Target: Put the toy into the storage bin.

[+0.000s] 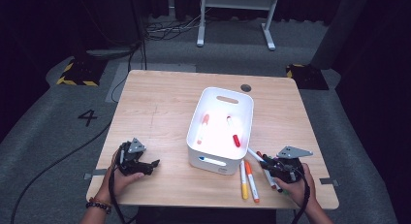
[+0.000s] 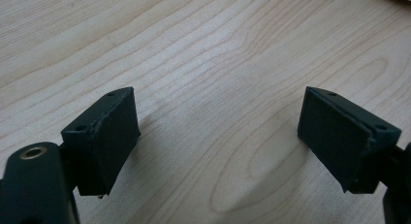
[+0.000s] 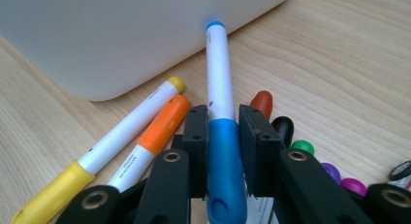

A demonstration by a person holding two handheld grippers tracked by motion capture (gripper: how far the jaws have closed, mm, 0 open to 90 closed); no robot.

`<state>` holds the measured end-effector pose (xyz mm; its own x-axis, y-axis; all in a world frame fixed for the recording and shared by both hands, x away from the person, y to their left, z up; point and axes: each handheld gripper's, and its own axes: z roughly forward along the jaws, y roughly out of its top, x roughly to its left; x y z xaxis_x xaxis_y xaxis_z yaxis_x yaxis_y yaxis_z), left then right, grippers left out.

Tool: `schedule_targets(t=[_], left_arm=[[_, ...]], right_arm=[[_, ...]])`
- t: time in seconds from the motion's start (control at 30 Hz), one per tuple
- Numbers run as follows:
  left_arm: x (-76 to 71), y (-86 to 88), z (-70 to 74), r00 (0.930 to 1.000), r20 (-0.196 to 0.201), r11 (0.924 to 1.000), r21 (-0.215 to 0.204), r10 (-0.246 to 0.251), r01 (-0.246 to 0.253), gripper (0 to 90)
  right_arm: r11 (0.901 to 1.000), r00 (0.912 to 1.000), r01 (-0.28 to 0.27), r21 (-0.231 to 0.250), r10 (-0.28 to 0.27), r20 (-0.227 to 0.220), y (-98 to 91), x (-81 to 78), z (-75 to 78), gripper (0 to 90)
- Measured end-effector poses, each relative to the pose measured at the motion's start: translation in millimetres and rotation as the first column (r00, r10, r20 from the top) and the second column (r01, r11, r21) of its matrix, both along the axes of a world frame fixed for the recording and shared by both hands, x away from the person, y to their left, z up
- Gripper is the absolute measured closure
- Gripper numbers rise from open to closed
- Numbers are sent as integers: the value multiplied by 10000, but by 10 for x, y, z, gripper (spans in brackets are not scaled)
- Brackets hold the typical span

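Fingers (image 3: 197, 136) around bin-pointing blue marker (image 3: 220, 136)

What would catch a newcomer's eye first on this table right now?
The white bin at the table's middle, brightly lit, with red-capped markers inside. Next, the right hand-held gripper clamped on a blue marker pointing toward the bin's wall, with yellow and orange markers loose beside it. The left hand-held gripper stands open over bare wood.
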<state>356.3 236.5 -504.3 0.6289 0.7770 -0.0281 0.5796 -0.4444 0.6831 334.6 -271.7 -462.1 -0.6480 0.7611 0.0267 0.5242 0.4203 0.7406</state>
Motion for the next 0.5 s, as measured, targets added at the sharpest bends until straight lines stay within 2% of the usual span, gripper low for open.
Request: schedule_targets(t=[0.3, 0.5], left_arm=[[0, -1, -1, 10000, 7, 10000, -7, -5, 5, 149], [1, 0, 0, 10000, 4, 10000, -7, -9, 9, 149]], right_arm=[[9997, 9995, -103, 223, 96, 308, -97, -21, 121, 745], [9992, 9981, -19, 402, -6, 618, -217, -32, 264, 745]])
